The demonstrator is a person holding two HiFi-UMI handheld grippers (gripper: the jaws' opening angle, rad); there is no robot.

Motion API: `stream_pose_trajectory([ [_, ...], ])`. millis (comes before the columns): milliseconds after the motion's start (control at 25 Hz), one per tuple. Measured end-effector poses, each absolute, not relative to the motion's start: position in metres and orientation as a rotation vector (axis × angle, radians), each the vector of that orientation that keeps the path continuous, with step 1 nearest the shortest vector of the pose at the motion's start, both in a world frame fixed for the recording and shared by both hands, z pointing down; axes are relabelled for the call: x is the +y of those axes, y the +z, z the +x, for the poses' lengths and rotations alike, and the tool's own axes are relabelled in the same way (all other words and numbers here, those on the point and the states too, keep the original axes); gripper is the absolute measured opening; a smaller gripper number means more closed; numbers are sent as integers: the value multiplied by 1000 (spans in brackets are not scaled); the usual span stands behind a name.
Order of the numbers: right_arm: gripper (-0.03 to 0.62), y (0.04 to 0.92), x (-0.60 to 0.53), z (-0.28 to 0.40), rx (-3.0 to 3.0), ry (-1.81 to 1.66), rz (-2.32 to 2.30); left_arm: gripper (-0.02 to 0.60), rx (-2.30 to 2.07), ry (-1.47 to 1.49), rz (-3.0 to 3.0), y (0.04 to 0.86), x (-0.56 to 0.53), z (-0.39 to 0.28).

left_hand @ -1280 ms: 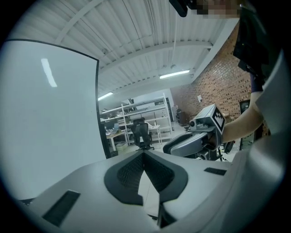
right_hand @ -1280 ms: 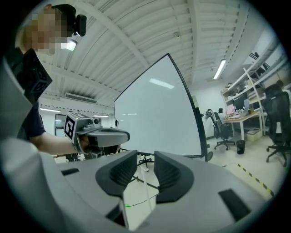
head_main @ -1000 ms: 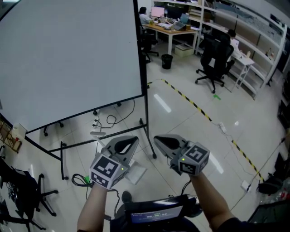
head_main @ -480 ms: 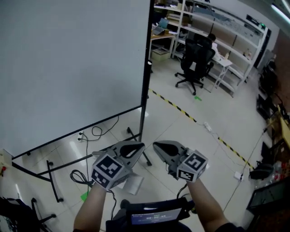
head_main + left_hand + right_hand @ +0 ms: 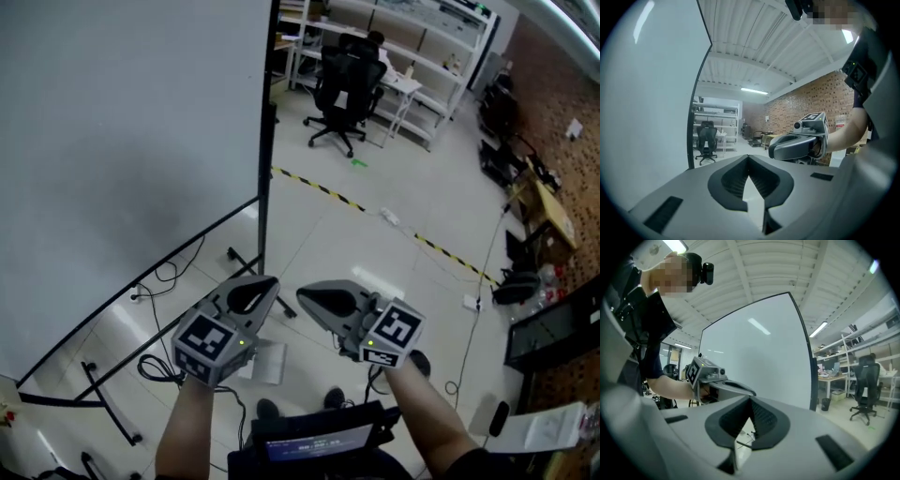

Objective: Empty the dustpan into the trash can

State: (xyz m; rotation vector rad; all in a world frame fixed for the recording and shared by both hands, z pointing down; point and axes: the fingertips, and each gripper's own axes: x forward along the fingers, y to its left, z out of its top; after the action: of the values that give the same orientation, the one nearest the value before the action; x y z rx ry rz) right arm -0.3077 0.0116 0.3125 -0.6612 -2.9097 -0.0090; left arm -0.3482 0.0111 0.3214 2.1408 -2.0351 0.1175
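My left gripper [image 5: 268, 285] is fully closed and holds nothing. My right gripper [image 5: 306, 298] is closed too and also empty. The two grippers hang side by side over the floor [image 5: 319, 234], near each other but not touching. Under them lies one white sheet [image 5: 267, 362]. At the left stands one whiteboard [image 5: 112, 141]. One striped tape line [image 5: 375, 212] crosses the floor. Far off there is one black chair [image 5: 342, 80]. One black bin [image 5: 826, 404] stands by a bench [image 5: 833, 379]. I cannot tell where the dustpan is.
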Motion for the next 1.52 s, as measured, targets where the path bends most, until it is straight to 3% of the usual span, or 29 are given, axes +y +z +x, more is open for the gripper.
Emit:
stream_pose_trajectory([
  [880, 8, 317, -54, -206, -3008, 143, -459, 0, -1971, -33, 2179, 308, -30, -270],
  [1240, 8, 326, -85, -159, -3020, 255, -482, 0, -1968, 9, 2170, 301, -58, -213],
  [1520, 8, 329, -78, -162, -3019, 342, -578, 0, -2049, 89, 2073, 308, -37, -213],
])
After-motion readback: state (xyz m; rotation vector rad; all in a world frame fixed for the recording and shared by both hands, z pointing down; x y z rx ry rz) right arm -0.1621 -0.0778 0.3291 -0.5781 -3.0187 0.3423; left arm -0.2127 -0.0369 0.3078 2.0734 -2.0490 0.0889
